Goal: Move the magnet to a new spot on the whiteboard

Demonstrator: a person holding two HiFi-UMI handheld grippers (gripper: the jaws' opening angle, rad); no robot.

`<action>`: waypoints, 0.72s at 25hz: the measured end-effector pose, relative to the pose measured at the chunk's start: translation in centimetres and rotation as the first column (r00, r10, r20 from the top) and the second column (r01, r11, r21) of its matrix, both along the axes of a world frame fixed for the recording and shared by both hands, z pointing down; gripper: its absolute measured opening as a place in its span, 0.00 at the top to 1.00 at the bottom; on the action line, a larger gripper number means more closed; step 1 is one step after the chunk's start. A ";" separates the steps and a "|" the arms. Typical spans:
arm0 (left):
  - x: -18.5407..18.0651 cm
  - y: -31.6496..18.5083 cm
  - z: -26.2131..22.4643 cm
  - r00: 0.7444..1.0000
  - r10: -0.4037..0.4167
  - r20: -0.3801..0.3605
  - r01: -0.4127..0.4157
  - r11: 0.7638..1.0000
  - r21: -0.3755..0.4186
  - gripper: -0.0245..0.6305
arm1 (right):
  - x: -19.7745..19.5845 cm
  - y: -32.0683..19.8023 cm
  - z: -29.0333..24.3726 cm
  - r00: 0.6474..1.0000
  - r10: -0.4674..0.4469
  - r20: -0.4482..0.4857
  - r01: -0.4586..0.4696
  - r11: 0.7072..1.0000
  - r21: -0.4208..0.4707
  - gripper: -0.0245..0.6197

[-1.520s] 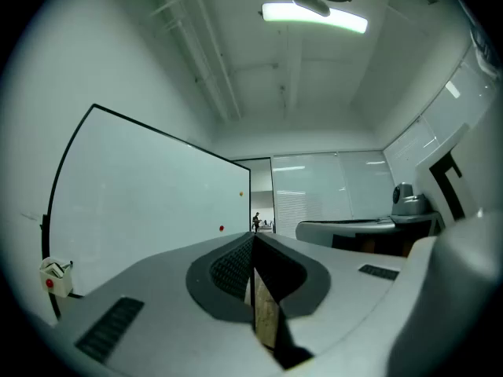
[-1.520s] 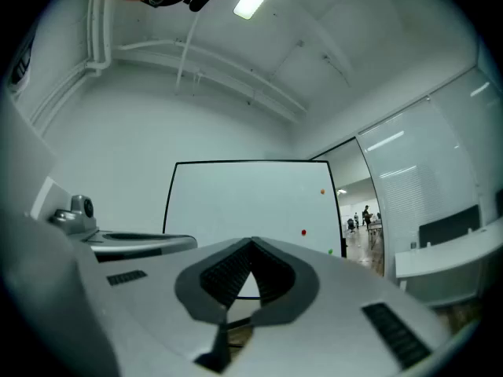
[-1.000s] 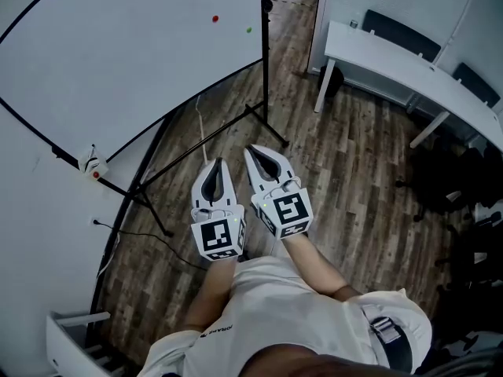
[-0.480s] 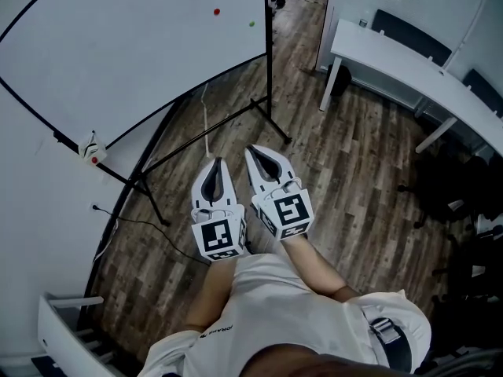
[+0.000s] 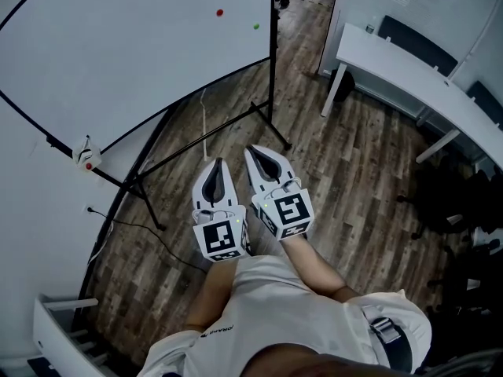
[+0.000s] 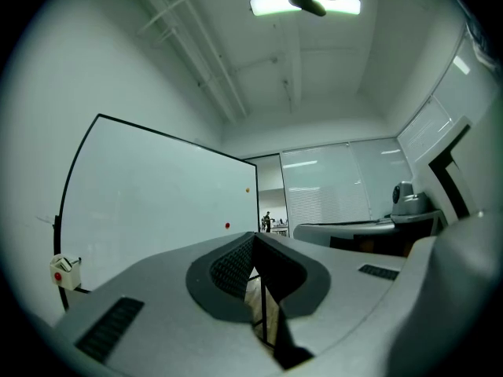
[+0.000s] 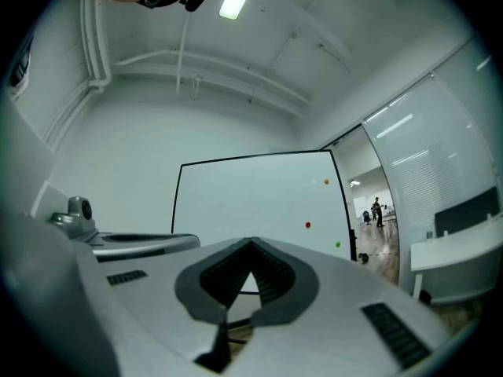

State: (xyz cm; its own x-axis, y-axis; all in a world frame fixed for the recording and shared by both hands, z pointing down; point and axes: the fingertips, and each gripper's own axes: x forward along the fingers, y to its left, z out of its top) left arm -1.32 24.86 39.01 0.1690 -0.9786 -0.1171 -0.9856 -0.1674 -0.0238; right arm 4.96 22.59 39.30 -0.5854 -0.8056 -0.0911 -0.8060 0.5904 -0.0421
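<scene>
A large whiteboard (image 5: 134, 53) on a black stand fills the upper left of the head view. A red magnet (image 5: 219, 12) and a green magnet (image 5: 256, 27) stick near its far edge. The right gripper view shows the red magnet (image 7: 307, 225), the green magnet (image 7: 338, 244) and an orange magnet (image 7: 326, 182) above them. In the left gripper view I see the red magnet (image 6: 227, 226) and the orange magnet (image 6: 247, 189). My left gripper (image 5: 218, 164) and right gripper (image 5: 253, 150) are held side by side over the floor, well short of the board. Both are shut and hold nothing.
The stand's black legs (image 5: 206, 143) spread over the wood floor just ahead of the grippers. A small white holder with a red part (image 5: 84, 157) clips to the board's near corner. A white desk (image 5: 409, 69) with dark chairs (image 5: 407, 34) stands at the right. A cable (image 5: 141, 230) trails on the floor.
The board, stand and floor have slid slightly in the head view as the person shifts. Both grippers stay side by side, shut and empty.
</scene>
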 end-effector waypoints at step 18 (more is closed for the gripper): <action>-5.3 -20.7 -2.2 0.995 0.096 -0.008 -0.096 0.995 0.001 0.96 | -5.8 -20.7 -2.5 0.999 0.041 0.001 -0.041 0.999 0.007 0.95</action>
